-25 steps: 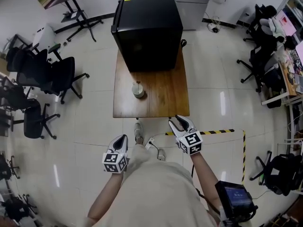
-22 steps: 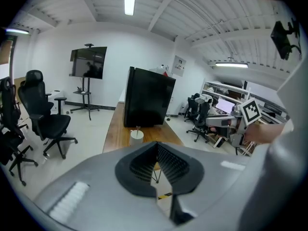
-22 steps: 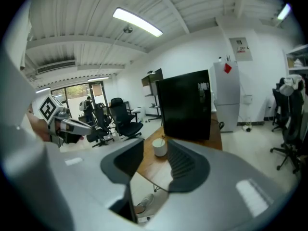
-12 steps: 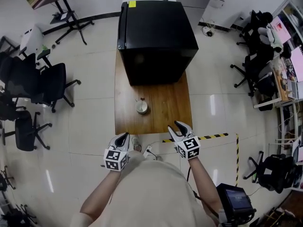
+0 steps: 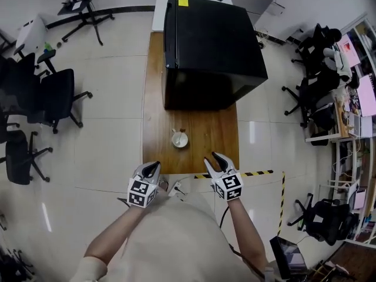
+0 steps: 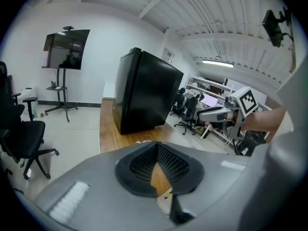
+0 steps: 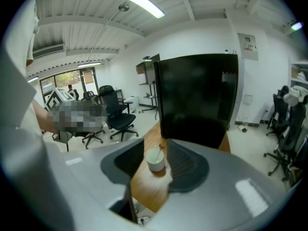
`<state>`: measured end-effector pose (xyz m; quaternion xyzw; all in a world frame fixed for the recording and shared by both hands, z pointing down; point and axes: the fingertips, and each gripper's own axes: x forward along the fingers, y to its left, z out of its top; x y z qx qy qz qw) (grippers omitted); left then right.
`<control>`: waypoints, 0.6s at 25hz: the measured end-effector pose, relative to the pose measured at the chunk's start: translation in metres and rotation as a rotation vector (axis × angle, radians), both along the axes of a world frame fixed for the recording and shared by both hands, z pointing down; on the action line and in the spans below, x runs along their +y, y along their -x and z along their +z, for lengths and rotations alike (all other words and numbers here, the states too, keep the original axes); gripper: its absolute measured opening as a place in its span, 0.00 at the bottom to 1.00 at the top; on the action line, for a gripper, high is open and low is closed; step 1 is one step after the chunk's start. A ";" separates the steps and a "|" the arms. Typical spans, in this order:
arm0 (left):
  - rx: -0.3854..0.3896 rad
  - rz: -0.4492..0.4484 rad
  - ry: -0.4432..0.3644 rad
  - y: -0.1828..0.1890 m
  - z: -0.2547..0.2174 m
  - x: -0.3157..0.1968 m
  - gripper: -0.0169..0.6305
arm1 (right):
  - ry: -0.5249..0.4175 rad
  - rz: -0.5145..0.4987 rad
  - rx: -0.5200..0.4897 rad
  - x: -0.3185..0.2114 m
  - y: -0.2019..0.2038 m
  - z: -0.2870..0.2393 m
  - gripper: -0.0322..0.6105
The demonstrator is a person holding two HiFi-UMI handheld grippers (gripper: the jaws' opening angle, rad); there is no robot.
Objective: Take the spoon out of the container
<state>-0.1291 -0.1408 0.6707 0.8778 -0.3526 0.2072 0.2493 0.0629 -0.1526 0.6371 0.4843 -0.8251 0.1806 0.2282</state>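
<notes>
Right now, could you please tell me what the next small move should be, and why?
I would probably carry the right gripper forward over the wooden table toward the white container. Its jaws, which have just closed slightly, stand apart and empty; the container shows between them but lies well ahead, with the spoon in it.

- Bench (image 5: 205, 140): warm brown wood grain.
- Fridge (image 5: 214, 46) on the bench: glossy black, with a yellow sticker (image 5: 183, 1).
- Container (image 5: 180, 140) on the bench: white.
- Floor tape (image 5: 258, 173) right of the bench: yellow-and-black stripes.
- Left hand-held gripper (image 5: 155, 165) and right hand-held gripper (image 5: 211, 157): grey, each with a white cube bearing black square markers.
- Chairs (image 5: 56, 96) left of the bench: black.
</notes>
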 end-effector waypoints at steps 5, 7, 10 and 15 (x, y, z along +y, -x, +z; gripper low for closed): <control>0.007 0.051 0.014 0.002 0.005 -0.007 0.01 | 0.003 0.005 0.031 -0.016 0.010 0.005 0.28; 0.006 0.082 0.019 0.000 0.004 -0.009 0.01 | 0.005 0.009 0.043 -0.023 0.012 0.006 0.28; -0.001 0.130 0.018 -0.004 0.005 -0.012 0.01 | 0.014 -0.003 0.066 -0.033 0.017 0.011 0.28; -0.025 0.165 0.007 -0.007 0.008 -0.024 0.01 | 0.021 -0.092 0.120 -0.055 0.027 0.028 0.28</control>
